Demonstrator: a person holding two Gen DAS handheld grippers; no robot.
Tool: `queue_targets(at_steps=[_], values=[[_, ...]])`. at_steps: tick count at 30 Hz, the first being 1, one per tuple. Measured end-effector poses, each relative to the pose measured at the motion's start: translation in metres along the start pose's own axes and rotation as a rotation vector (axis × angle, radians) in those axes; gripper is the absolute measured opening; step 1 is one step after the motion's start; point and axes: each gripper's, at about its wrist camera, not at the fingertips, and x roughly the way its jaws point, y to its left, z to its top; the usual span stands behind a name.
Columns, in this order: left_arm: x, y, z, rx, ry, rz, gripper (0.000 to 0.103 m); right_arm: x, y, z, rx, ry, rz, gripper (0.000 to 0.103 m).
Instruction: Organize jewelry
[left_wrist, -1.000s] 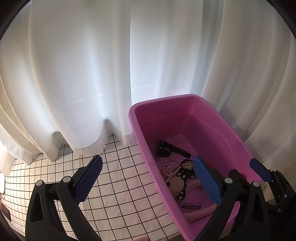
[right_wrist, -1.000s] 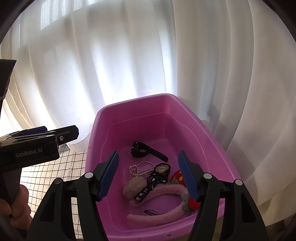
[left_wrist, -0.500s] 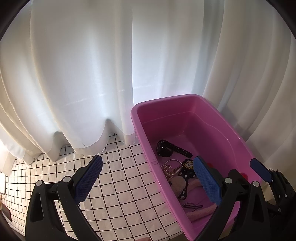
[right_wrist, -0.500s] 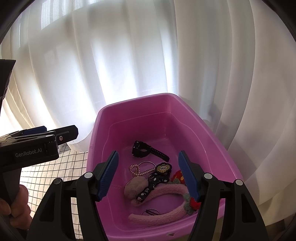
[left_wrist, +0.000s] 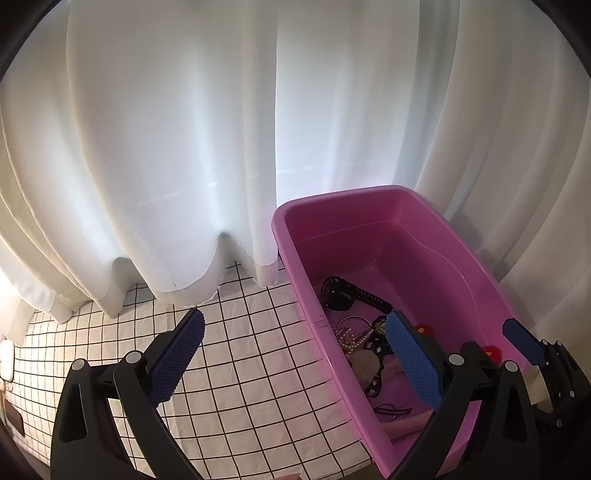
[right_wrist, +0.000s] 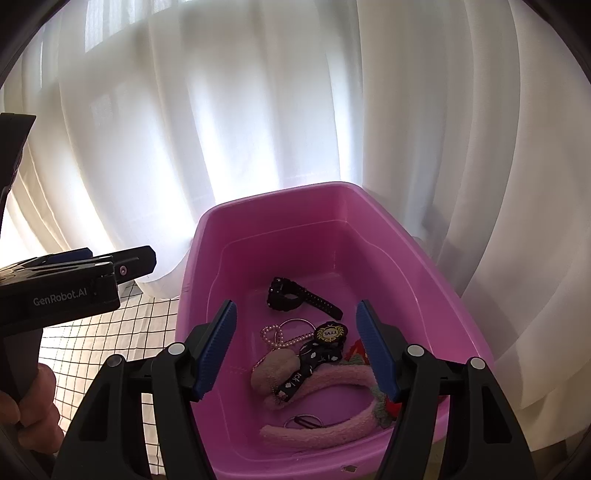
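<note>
Jewelry: black watch (right_wrist: 295, 295), pearl strand (right_wrist: 280, 338) in pink tub (right_wrist: 413, 280). Right gripper (right_wrist: 297, 349) above tub, jaws spread, empty. Left gripper (left_wrist: 295, 354) jaws spread, straddling tub wall.

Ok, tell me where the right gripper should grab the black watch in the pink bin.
Probably the strap, not the bulky case. The black watch lies flat and alone at the pink bin's far end, its strap running toward the right wall. Bring the open right gripper down from above, fingers straddling the strap's narrow width.
</note>
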Motion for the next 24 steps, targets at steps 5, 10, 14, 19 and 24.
queue_targets(at_steps=[5, 10, 14, 19, 24], values=[[0.0010, 0.0007, -0.0003, -0.001, 0.001, 0.001, 0.096, 0.0001, 0.0009, -0.0003, -0.001, 0.001, -0.001, 0.064], [0.0021, 0.0011, -0.0003, 0.003, 0.003, -0.006, 0.096, 0.0018, 0.0017, 0.0000, -0.001, 0.004, -0.001, 0.064], [-0.0006, -0.0013, -0.0003, 0.020, -0.023, -0.005, 0.097, 0.0028, 0.0031, 0.0000, -0.001, 0.005, 0.000, 0.064], [0.0009, -0.0006, 0.0015, 0.013, -0.011, 0.006, 0.097, 0.0030, 0.0035, -0.0008, 0.001, 0.005, 0.000, 0.064], [0.0031, 0.0046, 0.0018, -0.009, 0.001, 0.012, 0.097, 0.0031, 0.0036, -0.0001, -0.002, 0.007, 0.003, 0.064]])
